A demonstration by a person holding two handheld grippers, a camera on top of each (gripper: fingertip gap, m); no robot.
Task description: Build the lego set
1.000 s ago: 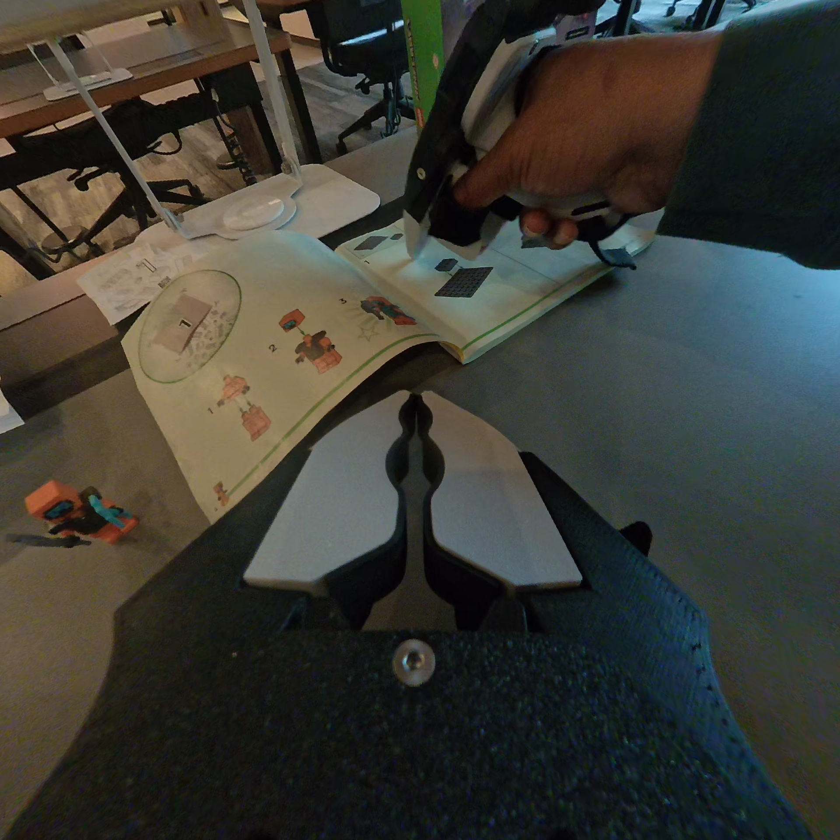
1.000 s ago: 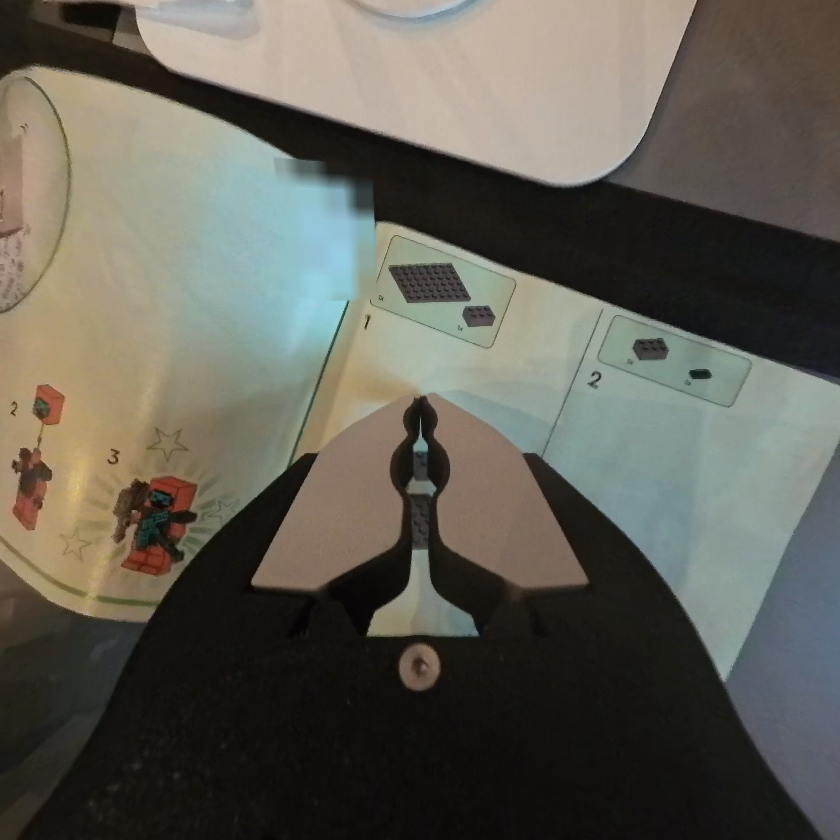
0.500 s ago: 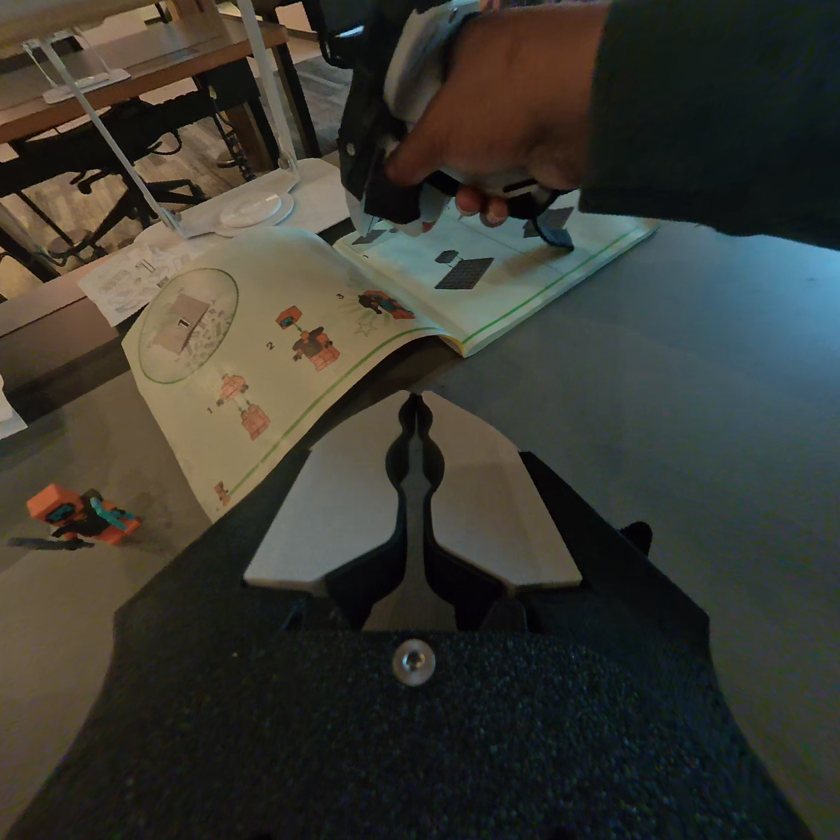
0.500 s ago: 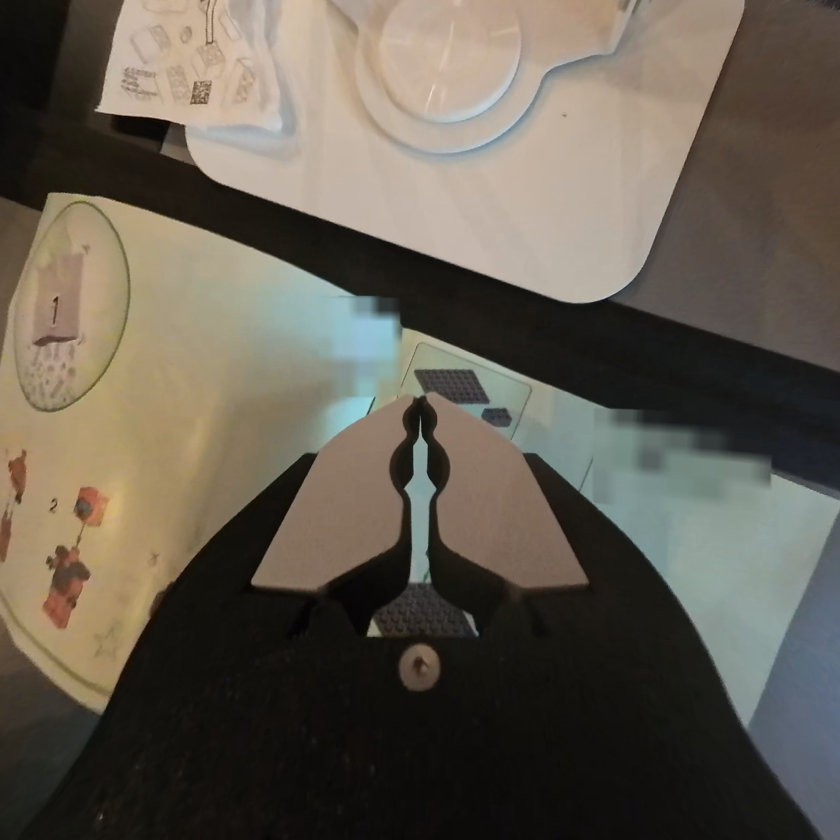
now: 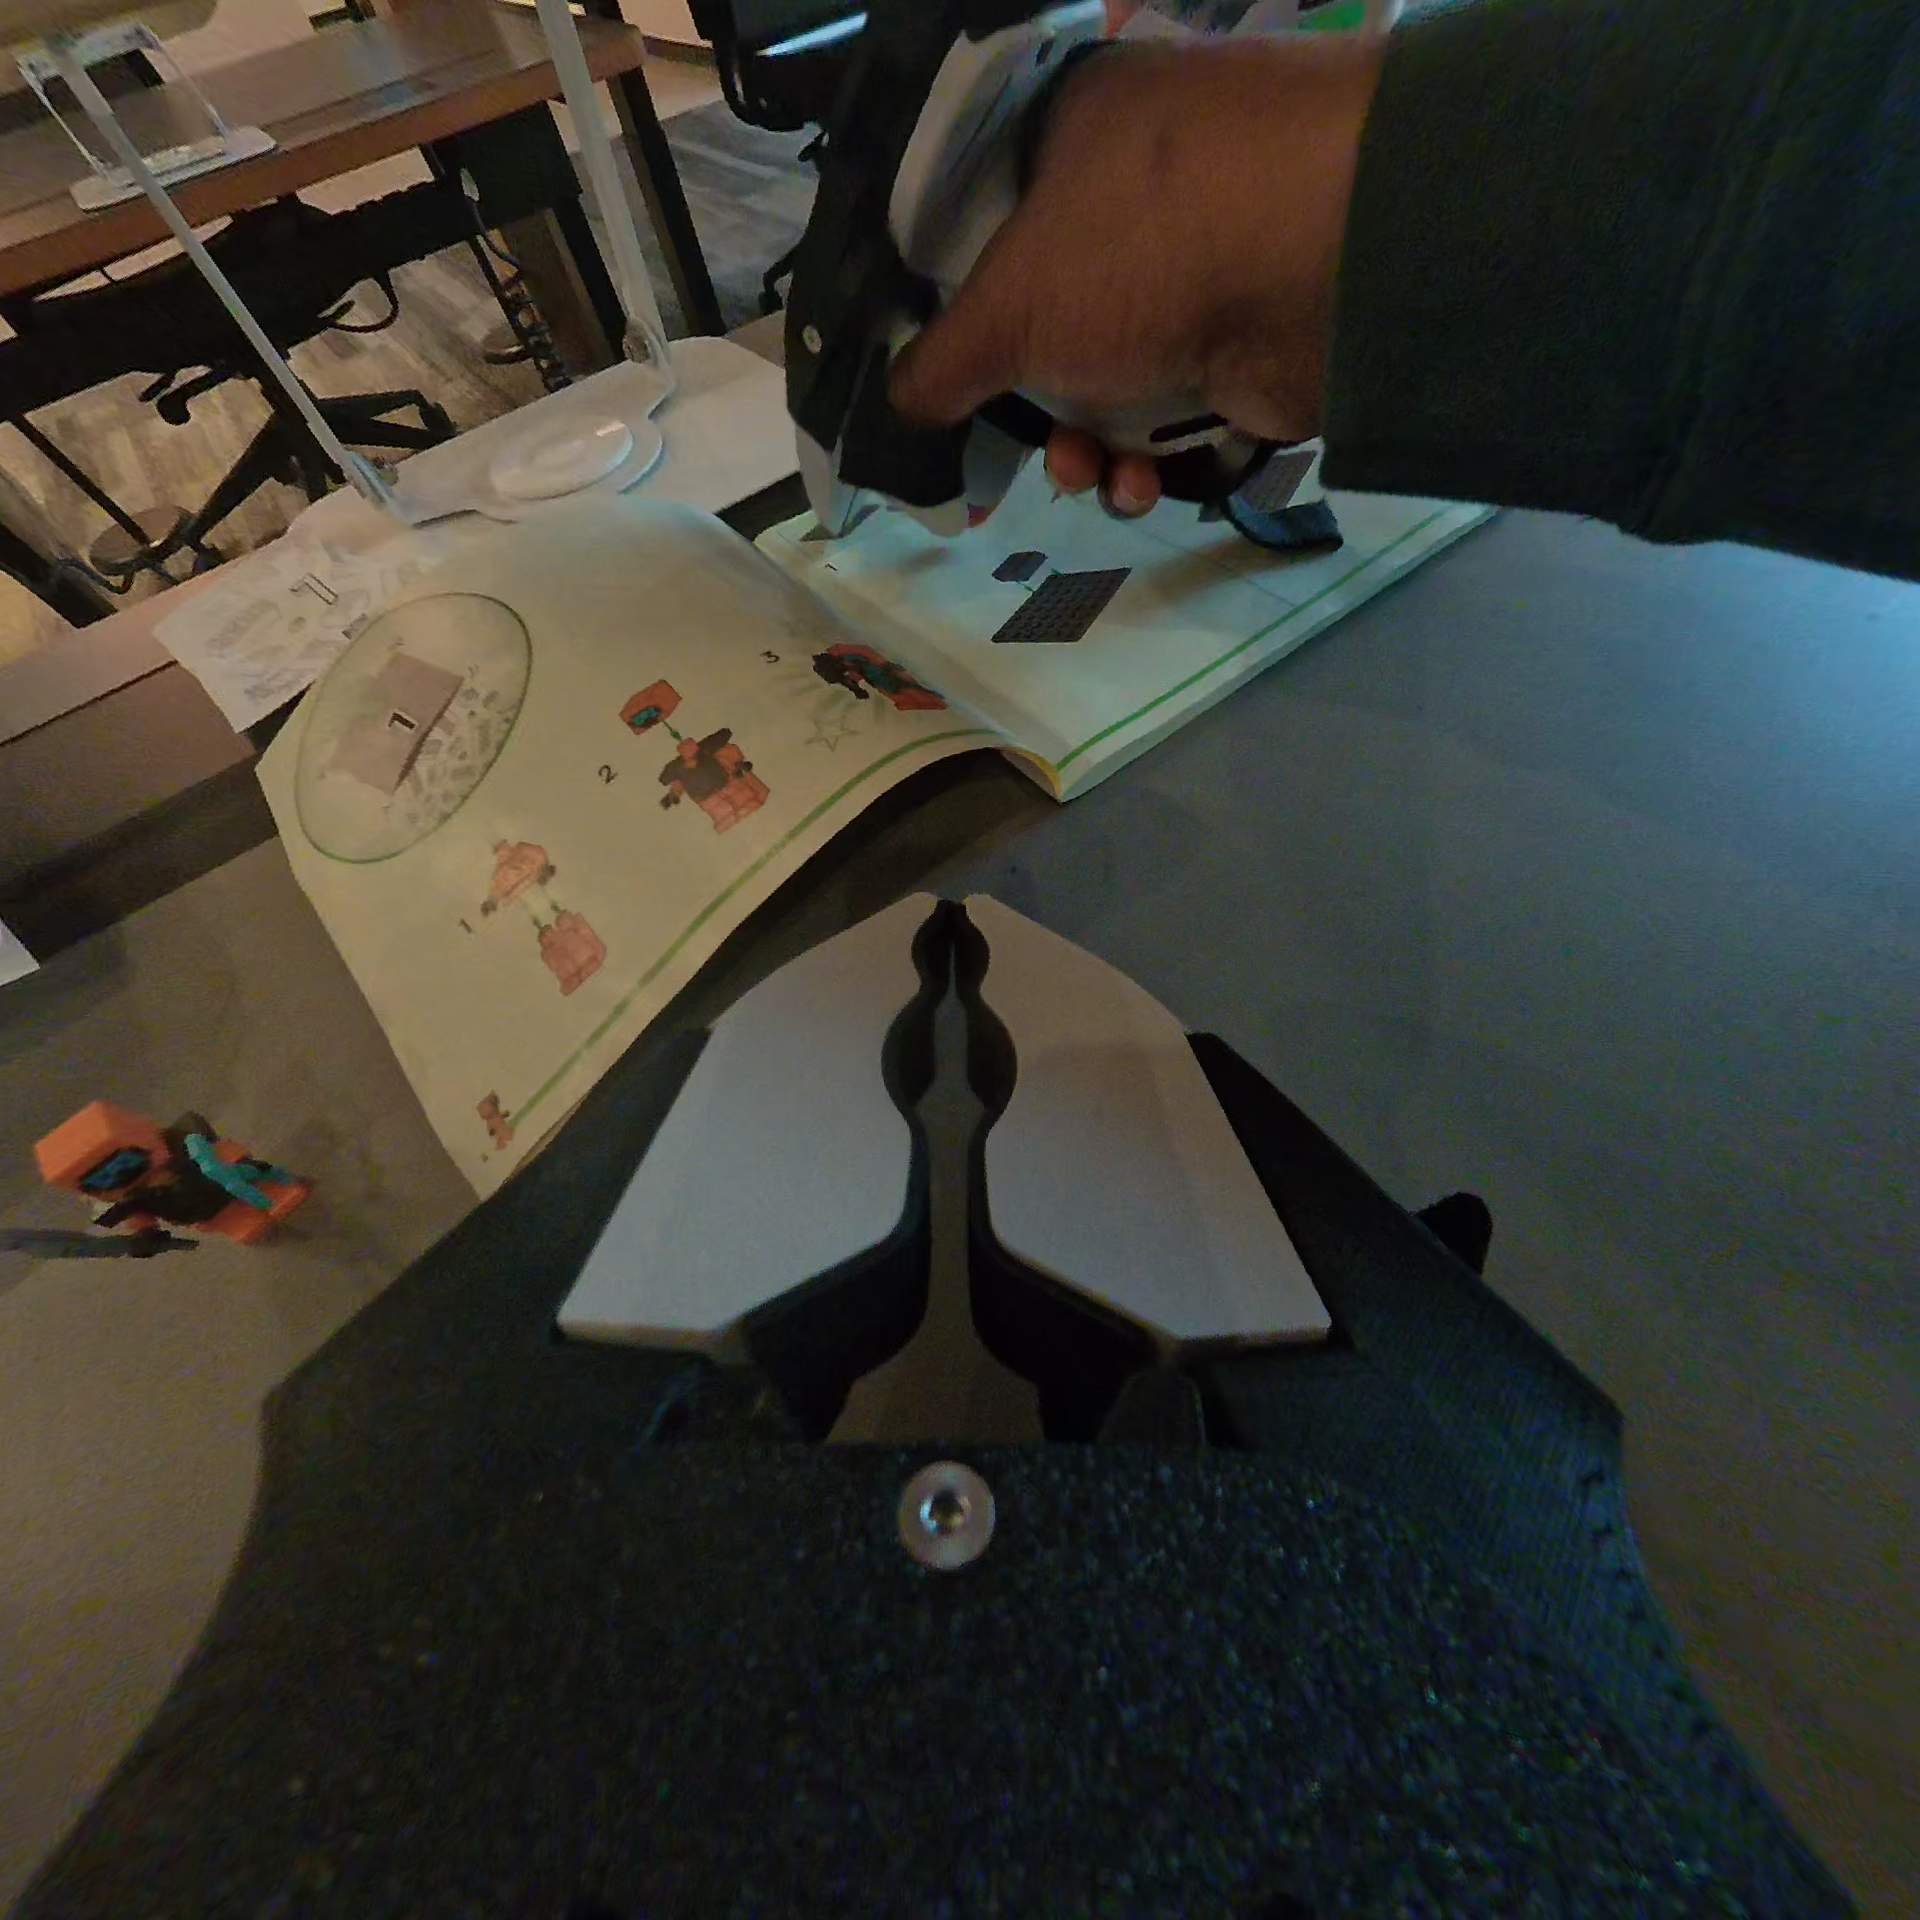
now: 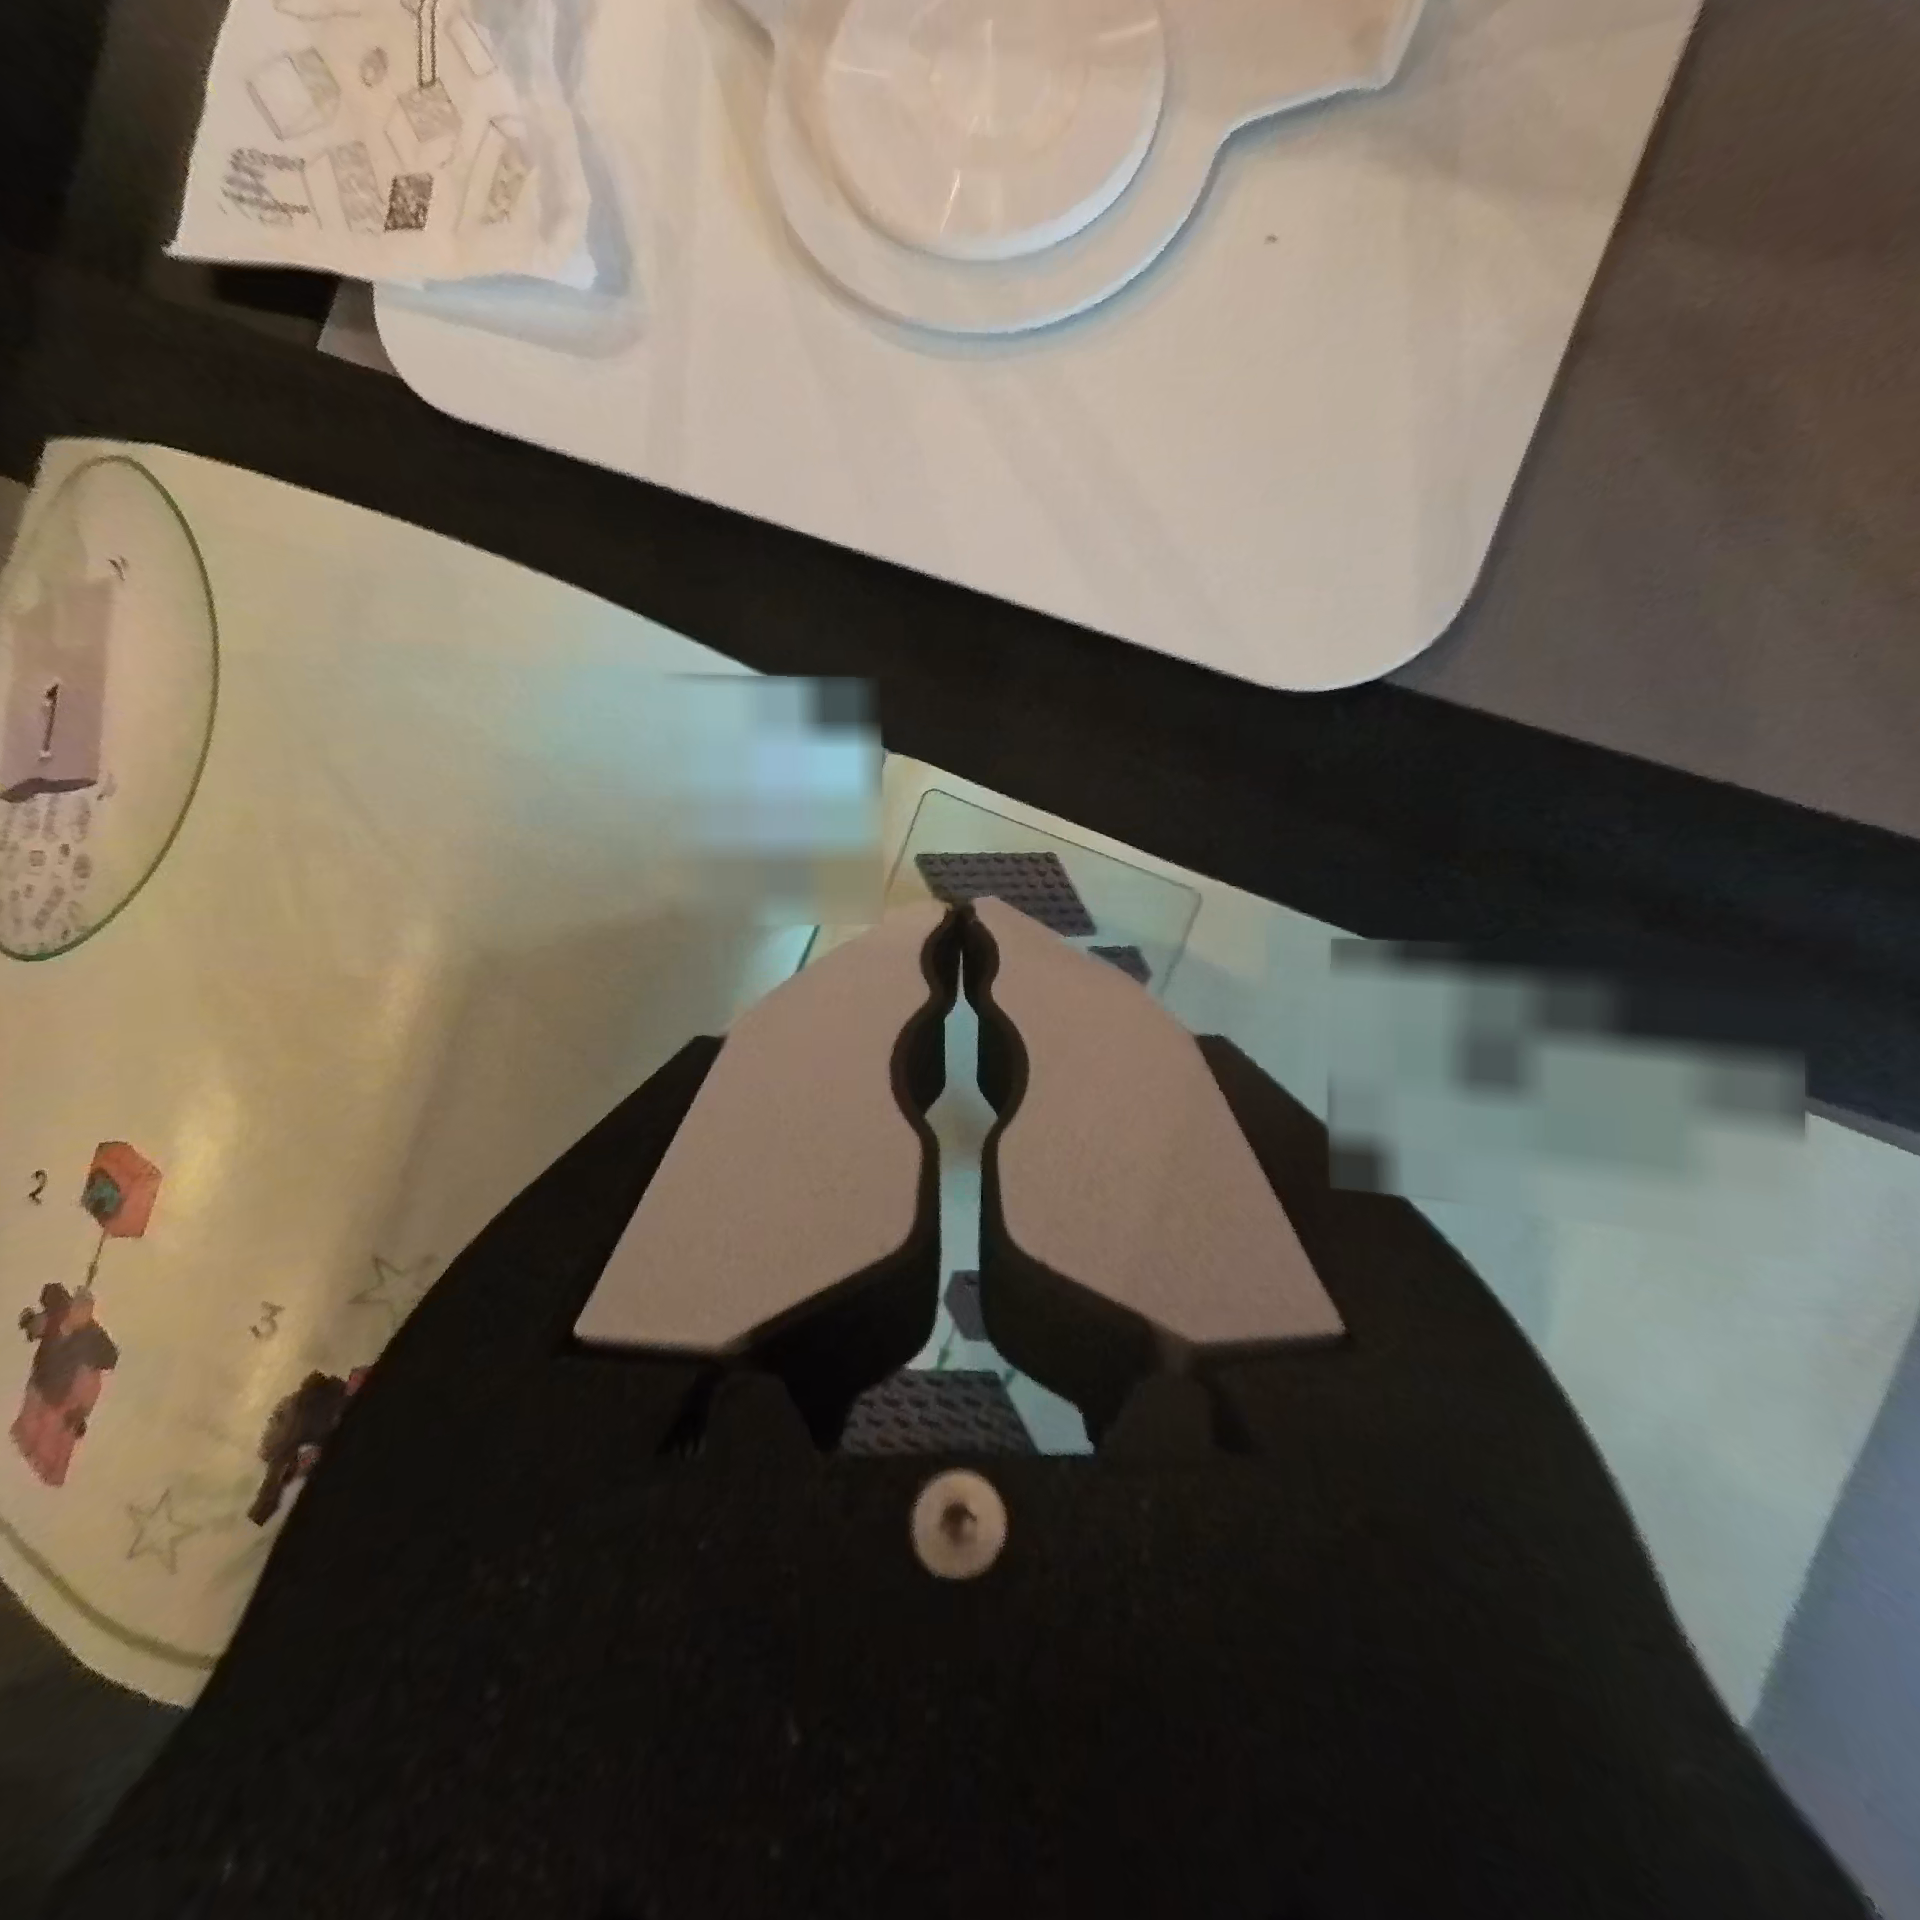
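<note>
An open instruction booklet [image 5: 644, 727] lies on the grey table [image 5: 1455, 935]. A small orange and teal lego figure [image 5: 156, 1174] stands on the table to the left of it. My left gripper [image 5: 948, 914] is shut and empty, just short of the booklet's near edge. My right gripper [image 5: 831, 509], held by a hand [image 5: 1143, 260], is shut, with its tip down on the top of the right page beside the spine. In the right wrist view its tip [image 6: 956, 914] sits over the booklet [image 6: 416, 935], on a printed picture of a dark plate.
A white flat lamp base [image 5: 582, 457] with thin slanted rods stands just behind the booklet; it also shows in the right wrist view [image 6: 1039, 364]. A crumpled printed paper bag [image 6: 395, 156] lies at its left. A wooden desk and chairs stand farther back. There is about 20 centimetres between the tips of the two grippers.
My right gripper has moved up the right page towards its top edge and the spine, staying shut. My left gripper has hardly moved.
</note>
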